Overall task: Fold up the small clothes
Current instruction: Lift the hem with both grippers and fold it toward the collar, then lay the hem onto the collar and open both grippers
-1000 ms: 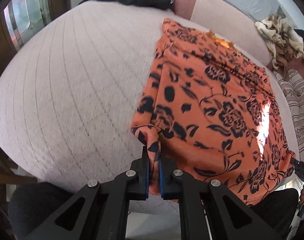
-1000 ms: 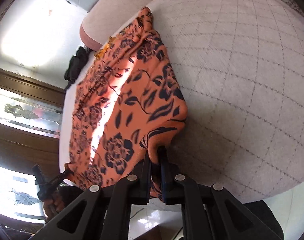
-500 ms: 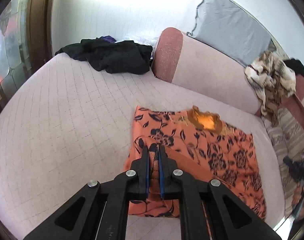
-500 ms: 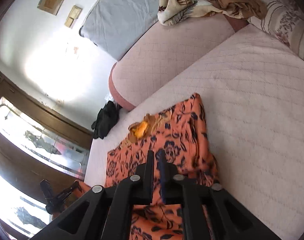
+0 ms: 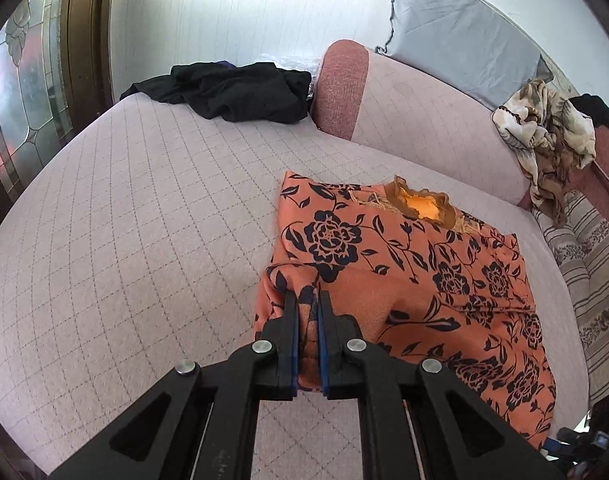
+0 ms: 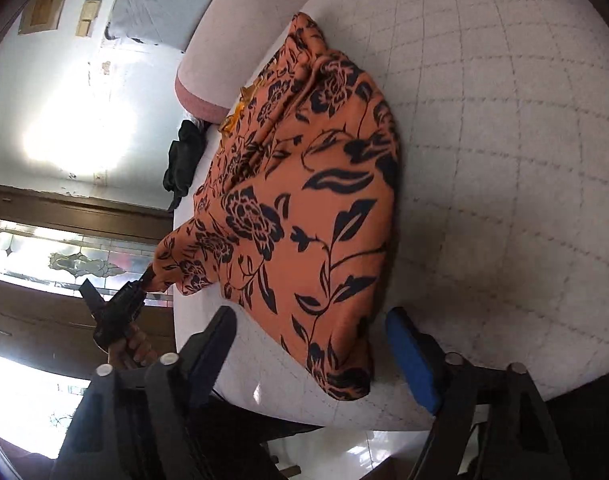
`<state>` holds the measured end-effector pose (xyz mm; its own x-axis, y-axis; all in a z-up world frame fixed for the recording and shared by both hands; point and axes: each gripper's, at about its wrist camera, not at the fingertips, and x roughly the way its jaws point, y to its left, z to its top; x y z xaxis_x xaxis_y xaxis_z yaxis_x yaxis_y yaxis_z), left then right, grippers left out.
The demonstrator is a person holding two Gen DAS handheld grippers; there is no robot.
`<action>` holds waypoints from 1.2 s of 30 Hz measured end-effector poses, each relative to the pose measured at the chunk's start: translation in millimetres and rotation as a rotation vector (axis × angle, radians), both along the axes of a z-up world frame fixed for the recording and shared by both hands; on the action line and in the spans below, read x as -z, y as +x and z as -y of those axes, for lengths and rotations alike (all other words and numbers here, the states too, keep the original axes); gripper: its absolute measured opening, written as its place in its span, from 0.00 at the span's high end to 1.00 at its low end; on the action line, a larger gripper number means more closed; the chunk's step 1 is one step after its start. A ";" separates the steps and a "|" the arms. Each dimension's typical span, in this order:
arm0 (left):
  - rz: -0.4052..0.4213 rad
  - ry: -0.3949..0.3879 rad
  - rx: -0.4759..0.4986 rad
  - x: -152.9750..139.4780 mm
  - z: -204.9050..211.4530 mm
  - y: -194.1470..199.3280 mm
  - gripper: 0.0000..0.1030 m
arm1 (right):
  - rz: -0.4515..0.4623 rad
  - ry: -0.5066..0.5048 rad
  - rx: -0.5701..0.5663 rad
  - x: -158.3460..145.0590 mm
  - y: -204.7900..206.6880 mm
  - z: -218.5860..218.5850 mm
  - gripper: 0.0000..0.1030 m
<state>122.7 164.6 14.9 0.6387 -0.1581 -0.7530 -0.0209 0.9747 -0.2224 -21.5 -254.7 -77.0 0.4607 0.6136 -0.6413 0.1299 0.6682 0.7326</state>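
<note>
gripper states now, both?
Left gripper: shut on the orange top.
Right gripper: open, holding nothing, jaws either side of the top's near corner.

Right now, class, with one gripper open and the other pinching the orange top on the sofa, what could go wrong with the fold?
1. The left gripper is shut on a bunched corner of the orange top; any pull could drag the fold askew.
2. The right gripper is open, so its corner lies loose near the sofa edge and might slip off.
3. The fabric by the neck looks rumpled; creases may set.
</note>
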 end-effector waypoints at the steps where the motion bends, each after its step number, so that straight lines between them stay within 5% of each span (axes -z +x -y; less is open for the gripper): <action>1: -0.004 0.003 -0.001 0.7 -0.3 -2.8 0.93 | -0.018 -0.028 -0.014 6.5 3.7 -8.1 0.39; 4: -0.014 0.003 -0.004 3.9 -1.5 -12.8 0.93 | -0.056 -0.065 0.016 14.6 11.7 -15.3 0.49; 6: -0.011 0.002 -0.005 4.1 -3.0 -21.2 0.93 | -0.026 -0.092 -0.003 3.8 11.1 -17.6 0.88; 7: -0.006 0.002 -0.004 3.1 -3.8 -25.7 0.93 | -0.013 -0.097 -0.009 -0.8 9.9 -18.5 0.95; 15: 0.104 -0.003 0.003 -32.2 -14.0 -52.0 0.93 | 0.225 0.016 0.039 -67.3 37.2 -0.7 0.95; 18: 0.119 -0.027 -0.006 -48.1 -18.1 -22.0 0.93 | 0.320 0.087 0.035 -96.3 76.9 5.5 0.95; 22: 0.095 -0.055 -0.051 -52.2 -18.9 67.7 0.92 | 0.425 0.127 0.051 -133.9 162.5 14.3 0.95; 25: -0.016 0.003 -0.056 -15.2 -7.4 146.6 0.88 | 0.364 0.064 0.132 -114.1 255.1 25.8 0.90; 27: -0.110 0.032 -0.072 17.5 -6.6 175.1 0.86 | 0.245 0.032 0.138 -74.6 293.6 28.2 0.55; 28: -0.136 0.042 -0.093 27.1 -11.7 177.5 0.86 | 0.217 -0.022 0.167 -60.2 294.9 26.2 0.20; 30: -0.095 0.028 -0.142 30.0 -29.9 162.8 0.85 | 0.260 -0.027 0.162 -49.7 274.2 24.8 0.20; 34: -0.017 0.031 -0.170 24.0 -51.7 105.1 0.52 | 0.352 -0.216 0.128 -55.1 213.5 13.8 0.20; 36: -0.044 0.025 -0.090 34.2 -44.8 81.4 0.52 | 0.319 -0.298 0.065 -52.1 205.2 9.1 0.20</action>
